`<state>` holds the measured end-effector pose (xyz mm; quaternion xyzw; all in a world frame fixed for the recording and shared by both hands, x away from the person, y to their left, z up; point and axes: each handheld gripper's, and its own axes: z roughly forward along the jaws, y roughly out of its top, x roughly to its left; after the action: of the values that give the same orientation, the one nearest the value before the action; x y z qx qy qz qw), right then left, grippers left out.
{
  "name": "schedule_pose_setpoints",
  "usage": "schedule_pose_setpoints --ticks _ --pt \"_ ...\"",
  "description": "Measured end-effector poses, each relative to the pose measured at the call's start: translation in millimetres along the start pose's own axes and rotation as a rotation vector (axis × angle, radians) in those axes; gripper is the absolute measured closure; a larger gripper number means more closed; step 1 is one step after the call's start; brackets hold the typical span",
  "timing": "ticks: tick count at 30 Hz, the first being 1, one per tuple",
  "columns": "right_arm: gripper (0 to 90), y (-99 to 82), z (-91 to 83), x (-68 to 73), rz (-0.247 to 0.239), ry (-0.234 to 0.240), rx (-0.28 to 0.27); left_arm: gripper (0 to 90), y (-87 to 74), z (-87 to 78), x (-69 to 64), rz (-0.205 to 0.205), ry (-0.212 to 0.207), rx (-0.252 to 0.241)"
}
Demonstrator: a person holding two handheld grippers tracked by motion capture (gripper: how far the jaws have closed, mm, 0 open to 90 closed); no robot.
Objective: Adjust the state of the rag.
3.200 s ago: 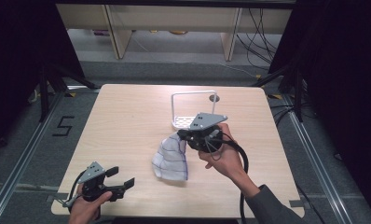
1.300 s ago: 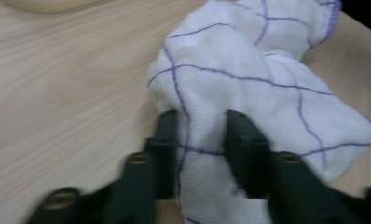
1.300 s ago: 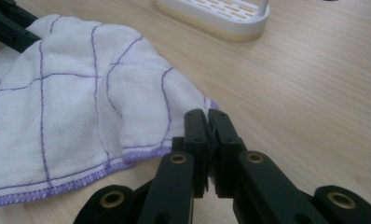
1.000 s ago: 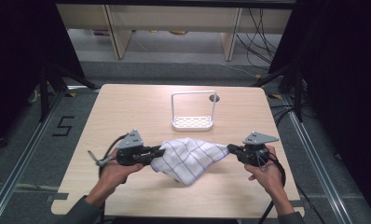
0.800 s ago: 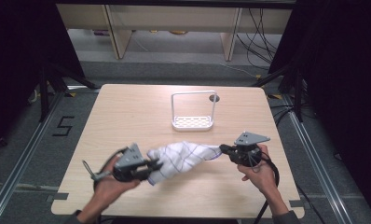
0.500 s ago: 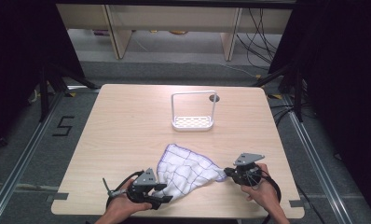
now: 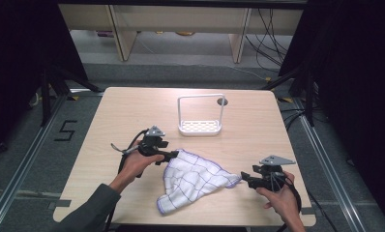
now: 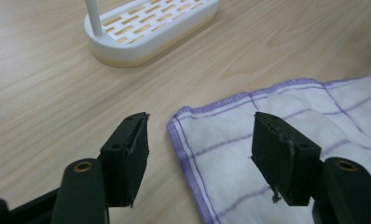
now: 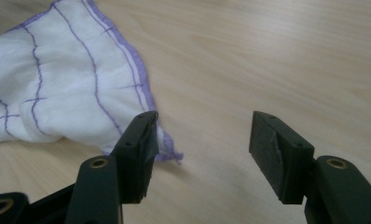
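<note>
— Two tools, then. Start from the high view.

— From the high view, my left tool [image 7: 173, 156] sits at the cloth's [image 7: 193, 180] upper left corner, my right tool [image 7: 245, 178] at its right-hand corner. The cloth, white with purple lines, lies spread on the table [image 7: 132, 106] between my hands. A white rack [image 7: 200, 116] stands farther back, apart from the cloth.

— Left gripper view?

— My left tool [image 8: 200, 154] is released, jaws wide apart. The cloth's [image 8: 291, 116] hemmed corner lies flat on the table [image 8: 44, 93] between them, touching neither. The white rack's [image 8: 151, 30] slotted base is beyond, well clear of the cloth.

— Right gripper view?

— My right tool [image 9: 202, 154] is likewise released, jaws spread. The cloth's [image 9: 58, 84] purple-edged corner lies just at the left-hand jaw; whether they touch I cannot tell. Between the jaws there is bare table [image 9: 267, 56]. Nothing is grasped by either tool.
</note>
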<state>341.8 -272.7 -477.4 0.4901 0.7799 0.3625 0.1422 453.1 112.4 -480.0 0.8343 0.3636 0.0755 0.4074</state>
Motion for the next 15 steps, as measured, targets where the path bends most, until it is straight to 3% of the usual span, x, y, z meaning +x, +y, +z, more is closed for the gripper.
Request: schedule_pose_setpoints --ticks 2,5,7,9,10,11,14,15 --pt "41.6 -3.2 2.6 4.0 0.015 0.022 0.008 36.9 2.6 11.2 1.4 0.007 0.008 0.016" --pt "41.5 -4.3 8.3 7.3 -0.048 0.029 0.018 37.3 4.1 23.8 1.1 0.019 0.006 0.047" --pt "41.1 -3.8 13.1 12.5 -0.034 0.036 0.035 38.2 3.3 28.5 0.7 0.013 0.004 0.066" --pt "40.6 -4.4 17.5 12.5 -0.051 0.039 0.035 40.0 2.5 32.6 1.9 0.037 0.03 0.082" --pt "39.6 -4.2 18.8 15.0 -0.016 0.041 0.058 42.7 1.4 34.3 2.5 0.03 0.03 0.082" --pt "39.3 -4.5 20.4 14.4 -0.026 0.033 0.057 44.6 0.7 35.5 2.8 0.03 0.027 0.089" --pt "40.1 -4.5 24.2 15.7 -0.015 0.046 0.07 60.5 -0.5 39.8 0.5 0.09 0.022 0.098" --pt "40.6 -5.0 27.0 14.6 -0.052 0.045 0.049 66.2 -0.8 41.8 0.0 0.101 0.007 0.09"
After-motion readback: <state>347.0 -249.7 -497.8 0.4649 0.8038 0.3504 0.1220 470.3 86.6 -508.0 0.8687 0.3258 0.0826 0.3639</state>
